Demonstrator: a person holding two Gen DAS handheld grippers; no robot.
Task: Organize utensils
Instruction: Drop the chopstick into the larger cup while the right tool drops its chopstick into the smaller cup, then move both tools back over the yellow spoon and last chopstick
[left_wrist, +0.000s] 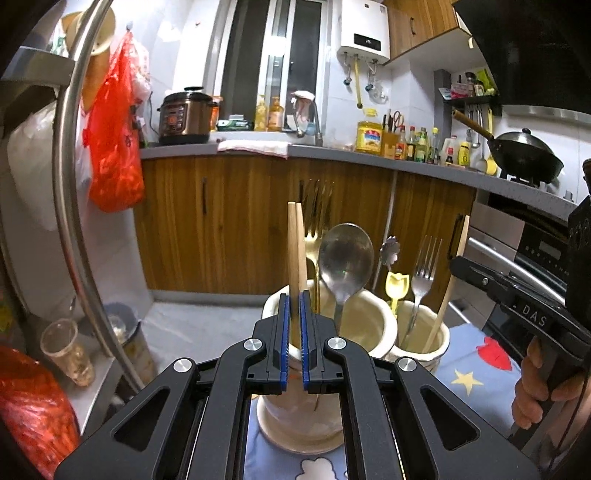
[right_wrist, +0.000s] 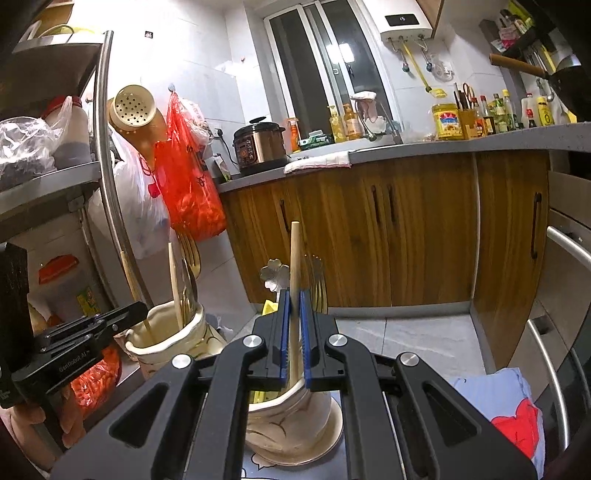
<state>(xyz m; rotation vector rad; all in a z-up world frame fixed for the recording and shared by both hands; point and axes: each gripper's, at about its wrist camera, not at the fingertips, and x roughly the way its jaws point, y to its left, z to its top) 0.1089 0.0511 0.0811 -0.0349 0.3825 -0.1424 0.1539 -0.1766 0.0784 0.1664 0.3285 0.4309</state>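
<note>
Left fingers (left_wrist: 294, 314) clamp two chopsticks (left_wrist: 295, 243) over a holder; right fingers (right_wrist: 294, 314) clamp one chopstick (right_wrist: 294, 266).

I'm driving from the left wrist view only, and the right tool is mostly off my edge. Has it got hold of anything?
Observer: Yes. In the right wrist view, the right tool is shut on a single wooden chopstick.
Operator: My left tool grips the chopstick pair. Is the right one's chopstick out of its cup?
Observer: No, its lower end sits inside the cream cup.
Operator: Anything crowding it?
Observer: A flower-topped spoon stands just left of it and a fork just right.
</note>
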